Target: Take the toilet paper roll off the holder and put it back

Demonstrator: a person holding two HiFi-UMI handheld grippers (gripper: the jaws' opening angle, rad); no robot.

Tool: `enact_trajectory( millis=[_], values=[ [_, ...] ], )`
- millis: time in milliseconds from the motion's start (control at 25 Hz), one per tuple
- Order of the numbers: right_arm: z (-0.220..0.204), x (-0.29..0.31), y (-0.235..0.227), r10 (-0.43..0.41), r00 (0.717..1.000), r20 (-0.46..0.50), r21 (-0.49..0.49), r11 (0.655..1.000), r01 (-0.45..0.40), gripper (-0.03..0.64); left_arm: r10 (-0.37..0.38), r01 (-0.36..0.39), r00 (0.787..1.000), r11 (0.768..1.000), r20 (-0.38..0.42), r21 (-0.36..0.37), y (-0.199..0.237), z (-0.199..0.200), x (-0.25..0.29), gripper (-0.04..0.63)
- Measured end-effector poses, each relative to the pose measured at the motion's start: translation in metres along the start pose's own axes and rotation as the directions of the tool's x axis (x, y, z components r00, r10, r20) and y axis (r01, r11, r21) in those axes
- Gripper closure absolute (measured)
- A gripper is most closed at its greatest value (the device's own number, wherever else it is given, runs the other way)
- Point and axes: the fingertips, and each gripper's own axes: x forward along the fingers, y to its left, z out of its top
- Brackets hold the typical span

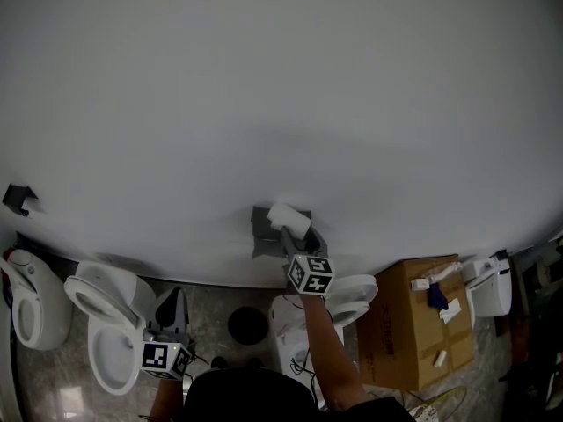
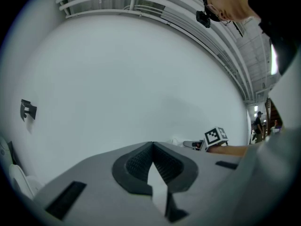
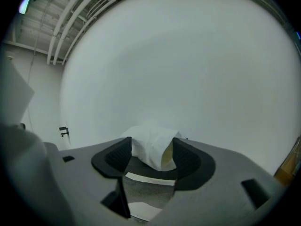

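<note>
Head view: the roll (image 1: 288,220) is up at the grey holder (image 1: 262,236) on the white wall (image 1: 264,77). The right gripper (image 1: 297,236) reaches up to it. In the right gripper view its fingers (image 3: 114,157) press on both sides of the roll and hold it. The left gripper (image 1: 175,299) is down low, near a toilet (image 1: 104,323). Its fingers (image 2: 136,166) are closed together with nothing in them.
</note>
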Motion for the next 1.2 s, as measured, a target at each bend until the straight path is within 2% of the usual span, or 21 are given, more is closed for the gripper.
enact_trajectory(
  millis=[280, 520, 640, 720, 840, 1200],
  values=[
    [-0.003, 0.002, -0.001, 0.005, 1.000, -0.021, 0.020, 1.000, -0.005, 0.463, 0.000, 0.000, 1.000, 1.000, -0.014, -0.002, -0.001, 0.000, 0.000, 0.592],
    [-0.004, 0.003, -0.001, 0.016, 1.000, -0.024, 0.040, 0.999, -0.015, 0.485, 0.010, -0.010, 1.000, 1.000, 0.006, 0.004, 0.002, 0.000, 0.000, 0.592],
    [-0.004, 0.003, 0.000, 0.026, 1.000, -0.016, 0.043, 0.999, -0.025, 0.492, 0.004, -0.004, 1.000, 1.000, -0.012, -0.006, 0.000, 0.002, 0.000, 0.592],
    [-0.003, 0.002, 0.001, 0.040, 0.999, -0.005, 0.047, 0.998, -0.040, 0.502, 0.013, -0.013, 1.000, 1.000, 0.017, 0.008, 0.006, -0.003, 0.000, 0.592],
    [-0.001, -0.001, 0.006, 0.067, 0.998, 0.013, 0.046, 0.997, -0.068, 0.519, 0.004, -0.004, 1.000, 1.000, -0.011, -0.002, 0.001, 0.000, 0.000, 0.592],
    [0.005, -0.011, 0.024, 0.129, 0.990, 0.055, 0.010, 0.992, -0.129, 0.558, 0.003, -0.003, 1.000, 1.000, -0.017, -0.004, -0.002, 0.002, -0.002, 0.592]
  ],
)
